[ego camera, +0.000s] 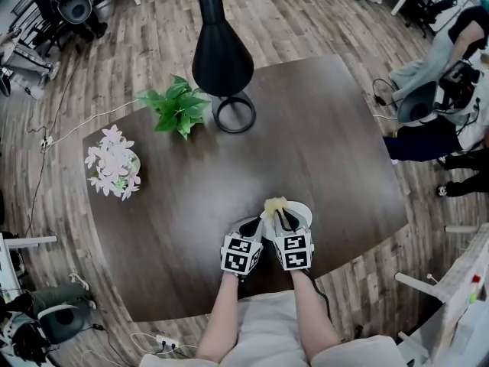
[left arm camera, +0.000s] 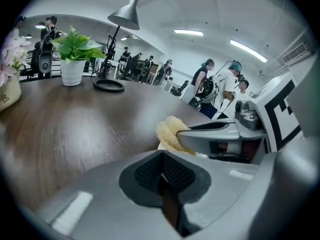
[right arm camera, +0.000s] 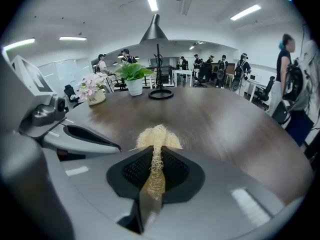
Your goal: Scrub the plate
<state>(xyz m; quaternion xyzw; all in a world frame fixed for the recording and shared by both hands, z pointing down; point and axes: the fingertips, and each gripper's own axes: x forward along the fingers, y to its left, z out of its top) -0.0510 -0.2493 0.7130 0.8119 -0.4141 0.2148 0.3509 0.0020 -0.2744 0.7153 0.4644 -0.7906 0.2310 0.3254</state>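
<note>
A small white plate lies near the front edge of the dark wooden table. My left gripper meets the plate's left rim, jaws closed on it; in the left gripper view only a white sliver of plate shows past the pads. My right gripper is shut on a yellow fibrous scrubber, held over the plate. The scrubber's tuft sticks out ahead of the right gripper's pads. The two gripper tips lie side by side, close together.
A black lamp with a ring base stands at the table's far side, beside a green potted plant. A pot of pale flowers sits at the left. People and chairs are off the right side.
</note>
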